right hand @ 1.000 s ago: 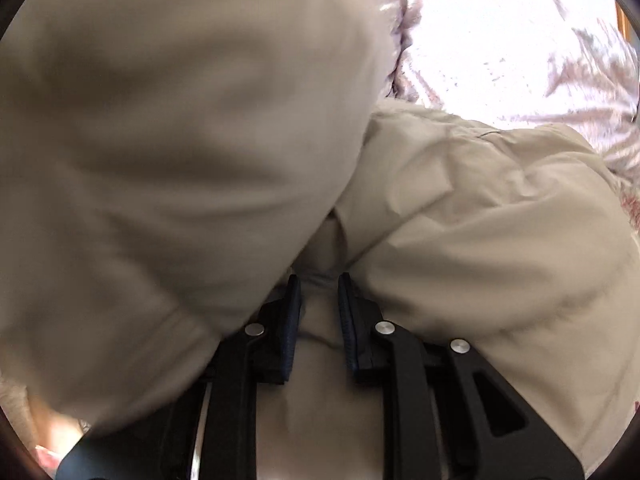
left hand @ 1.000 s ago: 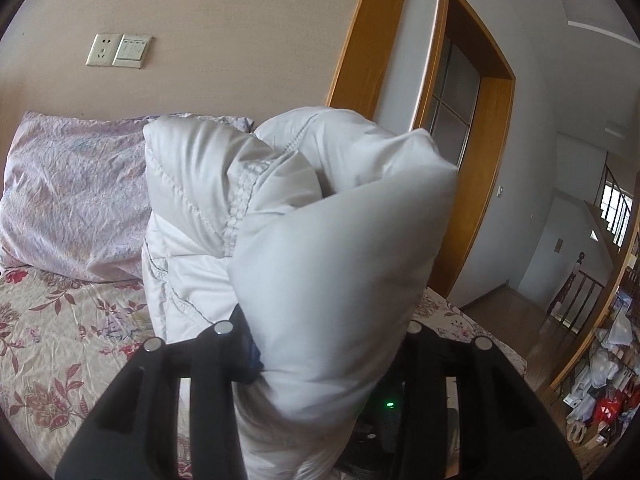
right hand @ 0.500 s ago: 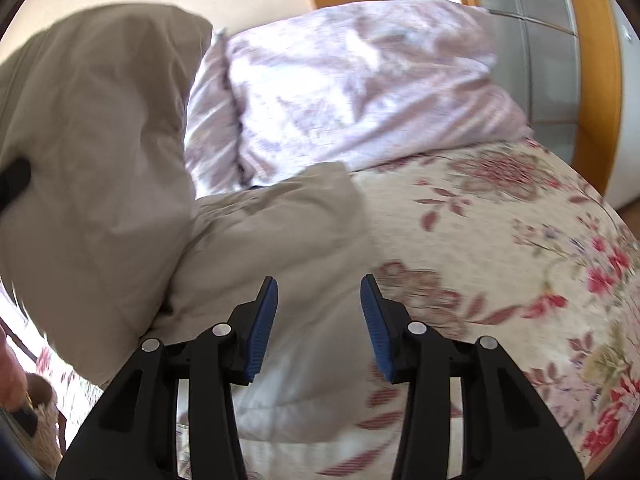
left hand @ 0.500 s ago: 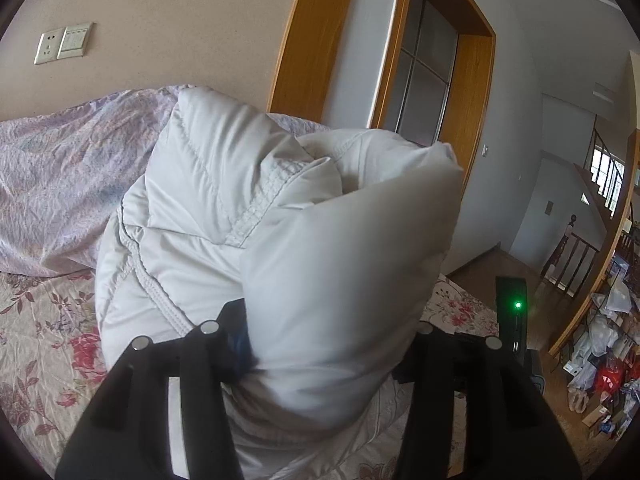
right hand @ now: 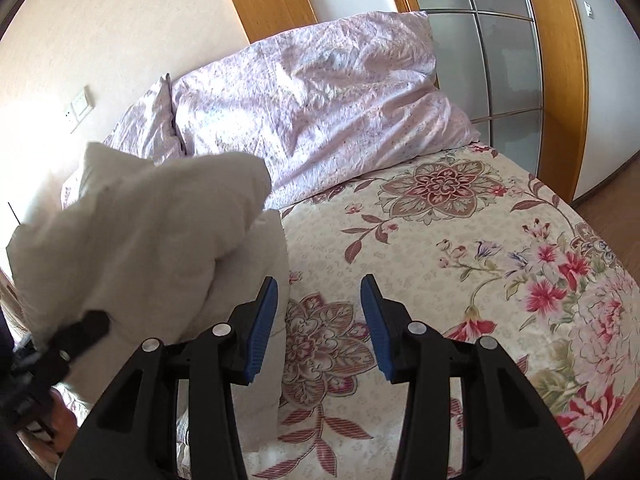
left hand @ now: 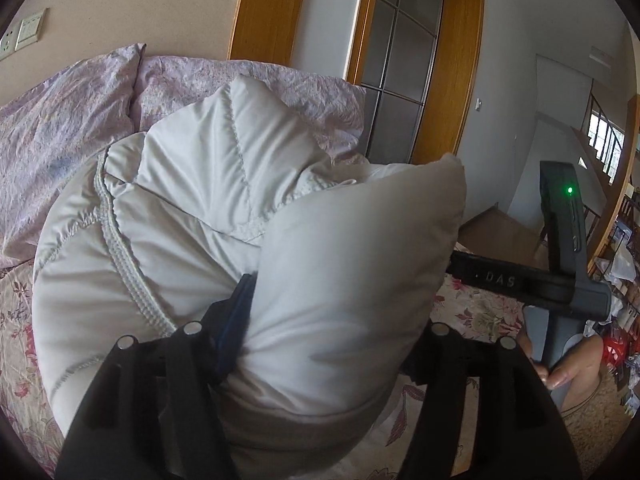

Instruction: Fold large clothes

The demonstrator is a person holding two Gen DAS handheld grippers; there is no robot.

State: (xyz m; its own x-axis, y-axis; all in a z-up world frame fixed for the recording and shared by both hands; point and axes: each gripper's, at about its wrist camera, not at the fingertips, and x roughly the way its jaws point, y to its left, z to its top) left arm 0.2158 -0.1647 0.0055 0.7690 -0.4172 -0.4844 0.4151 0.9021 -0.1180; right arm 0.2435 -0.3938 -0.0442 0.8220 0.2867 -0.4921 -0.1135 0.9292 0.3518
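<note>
Since a second ago the right gripper (right hand: 319, 322) has let go of the white jacket (left hand: 224, 216), jaws apart and empty over the bed (right hand: 460, 248), while the left gripper (left hand: 332, 320), jaws just widening, remains clamped on a puffy fold.

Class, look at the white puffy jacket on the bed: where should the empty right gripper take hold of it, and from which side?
Judging by its pose, the right gripper, open and empty over the bedspread, should come from the jacket's right side and pinch the flat lower layer's edge lying on the bed. The puffy jacket bulges thick elsewhere, and the left gripper occupies the raised fold.
</note>
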